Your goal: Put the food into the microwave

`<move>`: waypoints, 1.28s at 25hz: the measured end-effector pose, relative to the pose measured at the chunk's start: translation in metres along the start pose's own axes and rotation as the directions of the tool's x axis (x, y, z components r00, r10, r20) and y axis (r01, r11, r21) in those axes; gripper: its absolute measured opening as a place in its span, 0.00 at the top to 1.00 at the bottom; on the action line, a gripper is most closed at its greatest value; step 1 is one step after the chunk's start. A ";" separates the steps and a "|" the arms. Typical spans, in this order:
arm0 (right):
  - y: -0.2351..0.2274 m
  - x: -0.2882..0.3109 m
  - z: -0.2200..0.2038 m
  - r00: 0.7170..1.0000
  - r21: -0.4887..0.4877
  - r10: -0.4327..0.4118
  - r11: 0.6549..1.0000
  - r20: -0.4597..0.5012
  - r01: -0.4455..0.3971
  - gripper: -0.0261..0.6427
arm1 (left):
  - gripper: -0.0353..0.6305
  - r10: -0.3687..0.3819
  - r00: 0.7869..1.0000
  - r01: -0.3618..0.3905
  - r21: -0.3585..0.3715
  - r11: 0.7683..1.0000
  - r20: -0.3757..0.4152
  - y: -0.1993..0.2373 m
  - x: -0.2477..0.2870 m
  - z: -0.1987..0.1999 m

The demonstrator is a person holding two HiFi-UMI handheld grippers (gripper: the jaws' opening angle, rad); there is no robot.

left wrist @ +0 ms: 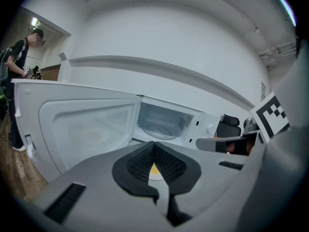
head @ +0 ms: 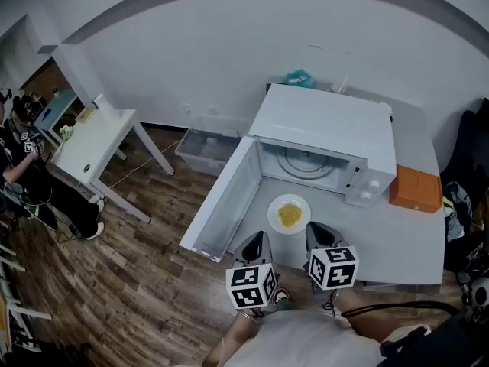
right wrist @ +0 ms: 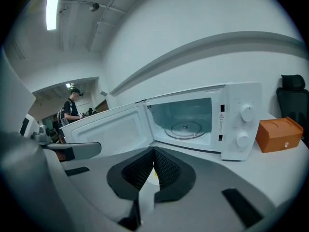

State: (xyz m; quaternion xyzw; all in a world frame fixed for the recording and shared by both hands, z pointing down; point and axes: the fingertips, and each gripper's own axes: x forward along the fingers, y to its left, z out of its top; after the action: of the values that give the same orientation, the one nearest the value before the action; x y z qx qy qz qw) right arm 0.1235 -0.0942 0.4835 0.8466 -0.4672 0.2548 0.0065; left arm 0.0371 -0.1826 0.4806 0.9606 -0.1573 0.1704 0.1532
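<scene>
The left gripper [head: 257,243] and right gripper [head: 315,234] hover side by side over the near edge of the grey table [head: 397,239]. On each, the ribbed black pads meet at the tips with nothing between them. Just beyond them a round white plate [head: 275,207] lies flat on the table, holding a small heap of yellow food [head: 289,215]. Behind it stands the boxy white microwave [head: 328,121], its door [head: 225,197] swung wide to the left. The cavity holds only a round glass turntable [right wrist: 186,128]. An orange box [head: 415,188] sits just beside the microwave's right side.
</scene>
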 end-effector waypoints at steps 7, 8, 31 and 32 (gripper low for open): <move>-0.013 0.007 -0.003 0.999 0.023 -0.035 0.999 -0.022 0.035 0.94 | 0.94 -0.031 0.999 0.031 0.004 1.000 -0.036 0.000 0.018 -0.003; -0.014 0.009 -0.003 0.999 0.025 -0.037 0.999 -0.024 0.038 0.94 | 0.94 -0.034 0.999 0.034 0.004 0.999 -0.040 0.000 0.020 -0.003; -0.036 0.035 -0.008 0.997 0.025 -0.023 0.999 -0.077 0.025 0.94 | 0.94 -0.003 0.993 0.000 -0.023 1.000 -0.122 -0.003 0.059 -0.016; -0.036 0.036 -0.008 0.997 0.022 -0.019 1.000 -0.078 0.020 0.94 | 0.94 0.001 0.992 -0.003 -0.022 1.000 -0.123 -0.003 0.061 -0.015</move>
State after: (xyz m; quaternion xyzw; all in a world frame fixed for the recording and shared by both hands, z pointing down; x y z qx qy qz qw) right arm 0.1643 -0.1006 0.5144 0.8406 -0.4553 0.2929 0.0174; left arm 0.0879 -0.1900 0.5165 0.9463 -0.1504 0.2277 0.1733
